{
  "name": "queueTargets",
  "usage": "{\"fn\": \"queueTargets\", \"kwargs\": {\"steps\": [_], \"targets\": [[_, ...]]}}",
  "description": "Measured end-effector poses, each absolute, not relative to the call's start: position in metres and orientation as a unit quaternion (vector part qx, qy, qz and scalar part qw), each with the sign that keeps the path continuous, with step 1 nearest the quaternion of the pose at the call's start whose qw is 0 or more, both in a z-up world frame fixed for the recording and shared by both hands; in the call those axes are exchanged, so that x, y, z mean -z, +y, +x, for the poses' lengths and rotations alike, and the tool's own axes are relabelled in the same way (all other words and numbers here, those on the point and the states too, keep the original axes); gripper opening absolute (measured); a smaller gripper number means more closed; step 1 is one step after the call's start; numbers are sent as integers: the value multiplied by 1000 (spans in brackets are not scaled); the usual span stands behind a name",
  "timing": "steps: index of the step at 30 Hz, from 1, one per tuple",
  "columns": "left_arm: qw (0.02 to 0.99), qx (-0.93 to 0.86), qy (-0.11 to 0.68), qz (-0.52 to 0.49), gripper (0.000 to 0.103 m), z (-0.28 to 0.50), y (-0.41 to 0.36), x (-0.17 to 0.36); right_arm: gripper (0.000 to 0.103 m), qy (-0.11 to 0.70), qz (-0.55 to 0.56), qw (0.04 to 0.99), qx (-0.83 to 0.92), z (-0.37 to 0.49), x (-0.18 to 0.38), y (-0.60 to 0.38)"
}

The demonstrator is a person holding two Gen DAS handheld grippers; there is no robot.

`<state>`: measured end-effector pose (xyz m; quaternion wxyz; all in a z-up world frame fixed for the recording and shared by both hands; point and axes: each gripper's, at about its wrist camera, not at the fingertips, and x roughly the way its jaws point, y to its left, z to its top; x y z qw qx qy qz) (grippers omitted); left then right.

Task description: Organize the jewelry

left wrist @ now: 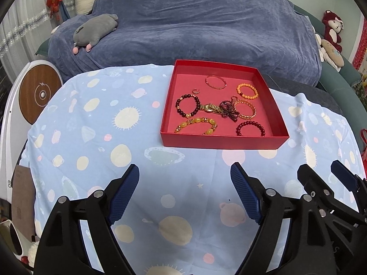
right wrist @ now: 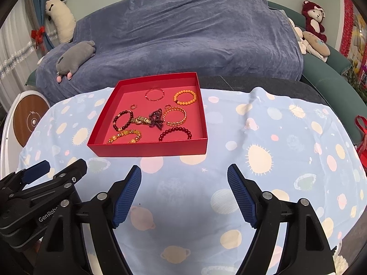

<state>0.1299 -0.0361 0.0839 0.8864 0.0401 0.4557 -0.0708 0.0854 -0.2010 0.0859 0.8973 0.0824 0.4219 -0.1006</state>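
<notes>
Before me lies the table under its blue planet-print cloth, and beyond it a sofa draped in a dark blue blanket. On the cloth sits the shallow red box, nearer my right side than my left. All the jewelry I can see is already inside it, none on the cloth.

My left gripper and my right gripper both hang over bare cloth short of the box, jaws spread wide, holding nothing. They sit close beside each other.

Inside the box, the larger loops lie apart: a yellow bead bracelet by the near wall, a dark red bead bracelet beside it, a gold chain bangle, an orange bead bracelet, a thin pink bangle. In the middle a gold watch touches a black bead bracelet and a bunched garnet strand. A small ring sits alone, though it may be an ear cuff.

That middle cluster is my worry: pinching one piece may drag its neighbours. The light box could also slide on the cloth, and my grippers may knock together.
</notes>
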Motion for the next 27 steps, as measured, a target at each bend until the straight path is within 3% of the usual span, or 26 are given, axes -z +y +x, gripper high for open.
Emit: {"fn": "queueTargets", "kwargs": {"steps": [27], "targets": [[874, 45, 482, 43, 87, 166, -44, -49, 84, 426, 73, 895, 112, 123, -61, -211]]}}
